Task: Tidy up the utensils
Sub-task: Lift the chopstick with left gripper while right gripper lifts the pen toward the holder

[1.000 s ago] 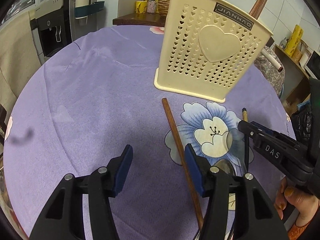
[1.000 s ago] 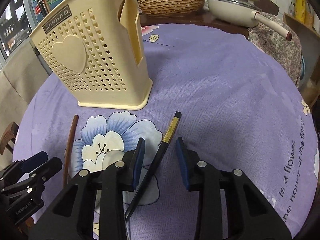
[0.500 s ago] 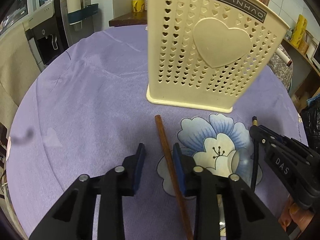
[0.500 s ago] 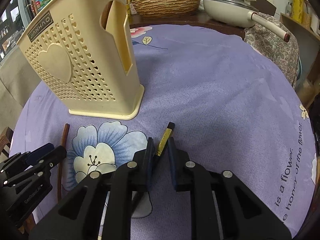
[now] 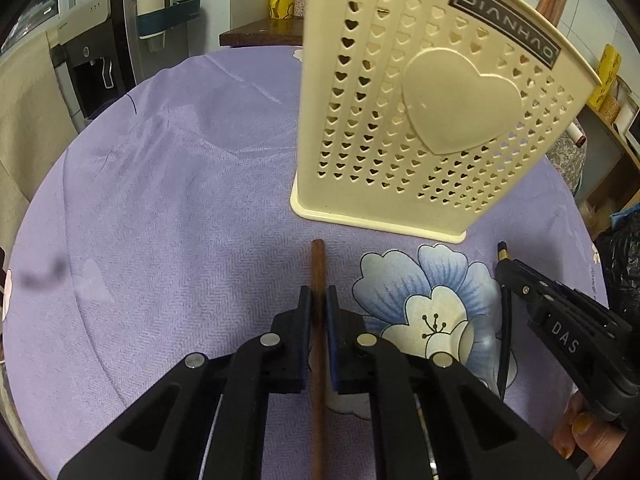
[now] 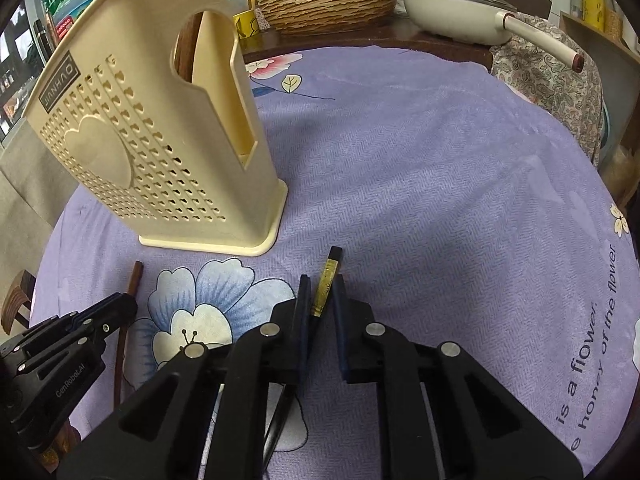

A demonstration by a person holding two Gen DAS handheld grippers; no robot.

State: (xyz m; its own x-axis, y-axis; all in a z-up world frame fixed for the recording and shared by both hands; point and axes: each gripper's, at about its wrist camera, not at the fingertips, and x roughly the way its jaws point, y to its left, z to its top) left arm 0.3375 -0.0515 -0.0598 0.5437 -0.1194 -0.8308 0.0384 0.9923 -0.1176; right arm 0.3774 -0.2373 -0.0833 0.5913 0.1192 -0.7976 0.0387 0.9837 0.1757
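A cream utensil holder with heart-shaped holes stands on the purple tablecloth; it also shows in the right wrist view, with brown chopsticks in it. My left gripper is shut on a brown chopstick that lies on the cloth, its tip toward the holder. My right gripper is shut on a black chopstick with a gold band. The left gripper and the brown chopstick show at the left of the right wrist view. The right gripper shows at the right of the left wrist view.
The round table carries a purple floral cloth. A wicker basket and a white pan stand on a counter behind the table. A water dispenser stands at the far left.
Both grippers moved forward along their chopsticks and shut on them: the left on the brown one, the right on the black one. The holder looms closer in both views.
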